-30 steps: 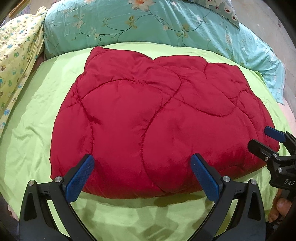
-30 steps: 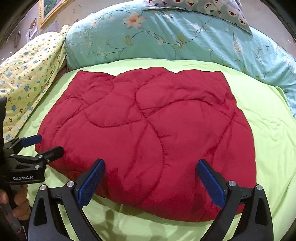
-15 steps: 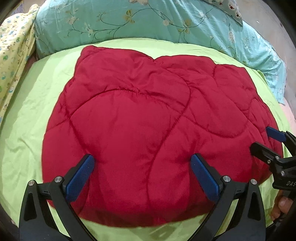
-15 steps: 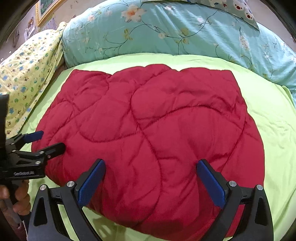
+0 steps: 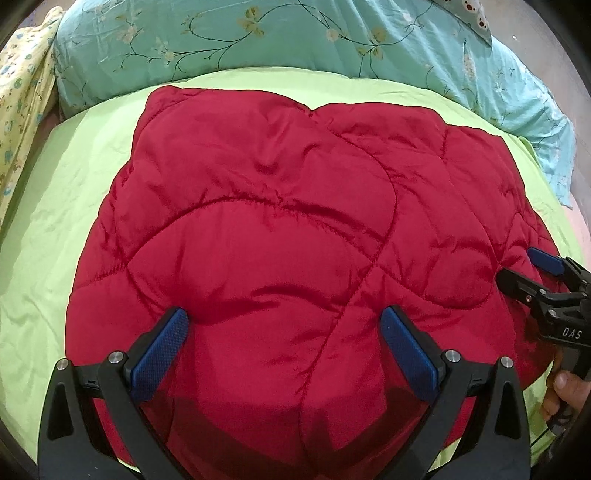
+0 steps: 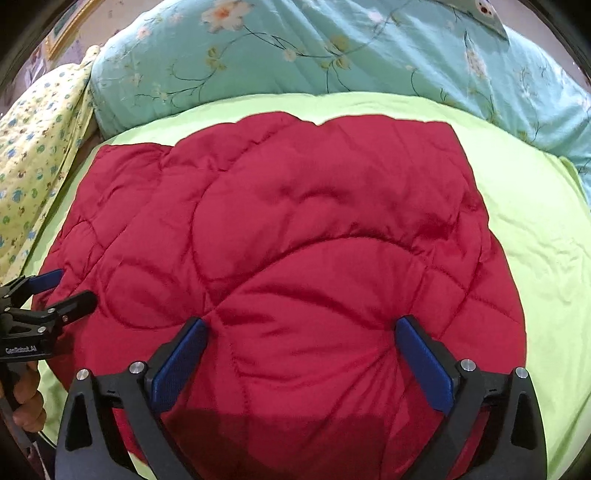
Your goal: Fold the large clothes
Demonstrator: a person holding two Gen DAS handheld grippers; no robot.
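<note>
the left gripper [image 5: 282, 332] has its two blue-padded fingers spread wide, clasping nothing, with their tips pressed down into the near half of a red quilted jacket [image 5: 295, 236]. the right gripper [image 6: 303, 343] is spread just as wide and empty, its fingertips also set on the padded red fabric close to the near edge.

the jacket lies folded into a puffy block in the middle of a bed, on a lime green sheet [image 5: 48, 229]. its stitched seams curve across the top and its near edge reaches almost to the near edge of the bed.

beyond the jacket, along the far edge of the bed, lies a turquoise quilt with a flower print [image 5: 295, 40]. at the far left corner is a yellow patterned cloth [image 6: 33, 155].

the left wrist view shows the right gripper [image 5: 517, 271] at its right edge, fingers apart, over the right side of the jacket, with fingertips of the hand [image 5: 563, 391] holding it below. it also shows a pinkish strip past the right edge of the sheet.

the right wrist view shows the left gripper [image 6: 70, 288] at its left edge over the jacket's left side, with the hand [image 6: 26, 402] gripping its handle. only this view shows much of the yellow cloth and a framed picture [image 6: 70, 26] on the wall at top left.
</note>
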